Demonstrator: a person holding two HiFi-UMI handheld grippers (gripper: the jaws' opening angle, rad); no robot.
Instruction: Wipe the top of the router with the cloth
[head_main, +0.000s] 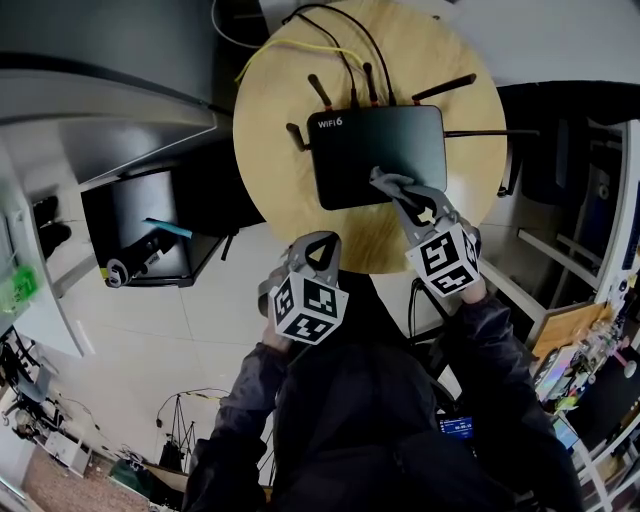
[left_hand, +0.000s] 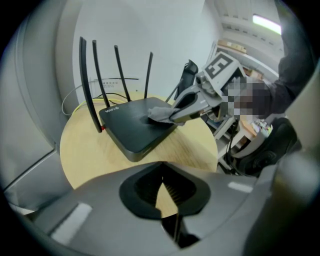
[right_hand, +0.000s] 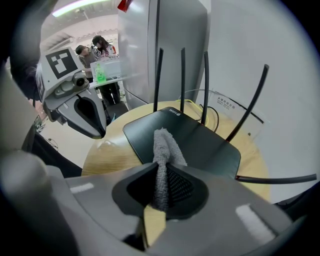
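Observation:
A black router (head_main: 375, 150) marked WiFi6, with several antennas, lies on a round wooden table (head_main: 270, 130). My right gripper (head_main: 388, 184) is shut on a grey cloth (head_main: 392, 183), which rests on the router's top near its front edge. In the right gripper view the cloth (right_hand: 161, 150) stands up between the jaws of the right gripper (right_hand: 161, 167), over the router (right_hand: 195, 142). My left gripper (head_main: 318, 246) hovers at the table's near edge, shut and empty. The left gripper view shows the left gripper (left_hand: 162, 182), the router (left_hand: 132, 127) and the cloth (left_hand: 159, 115).
Yellow and black cables (head_main: 300, 45) trail off the table's far side. A black cabinet (head_main: 150, 230) stands on the floor to the left and shelving (head_main: 590, 200) to the right. Two people (right_hand: 92, 50) stand far off by a desk.

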